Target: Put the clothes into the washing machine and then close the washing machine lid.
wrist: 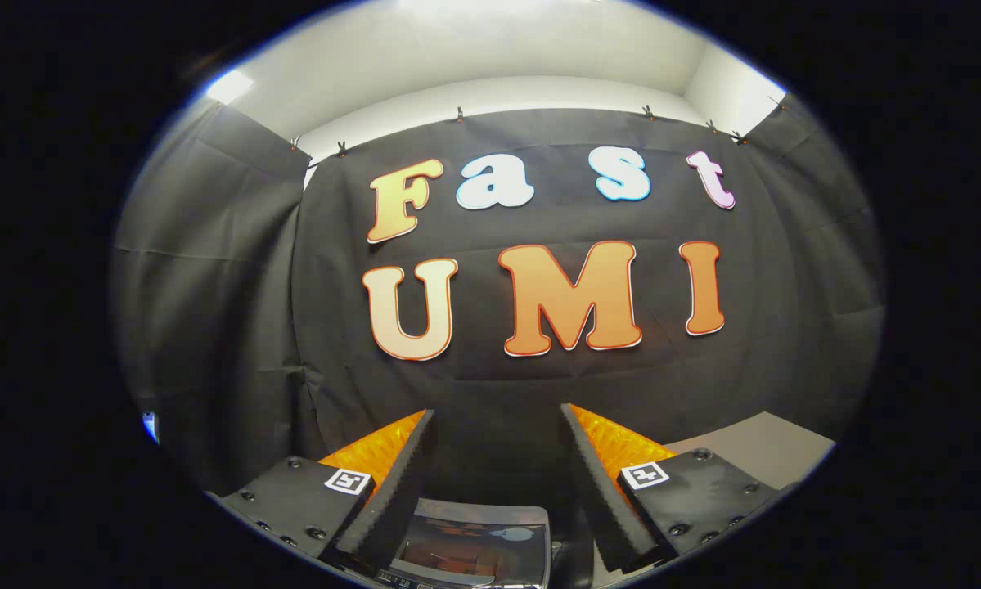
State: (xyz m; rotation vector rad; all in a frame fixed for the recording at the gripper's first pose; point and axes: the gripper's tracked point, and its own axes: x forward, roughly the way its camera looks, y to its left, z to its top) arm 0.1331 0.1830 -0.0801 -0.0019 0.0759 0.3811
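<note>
Your gripper [498, 425] is spread wide with nothing between its fingers, raised and facing the black cloth wall [506, 384] that fills the middle of the frame. At the bottom centre, low between the fingers, you see the washing machine [474, 548]: a glossy dark lid panel. At lower right, beyond the right finger, sits a grey surface [768, 450]. You have no clothes in view.

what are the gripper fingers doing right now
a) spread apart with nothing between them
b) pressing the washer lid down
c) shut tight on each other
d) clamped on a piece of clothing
a: the gripper has its fingers wide apart, holding nothing, with the black cloth wall beyond them and a glossy dark lid-like surface low between them, untouched.
</note>
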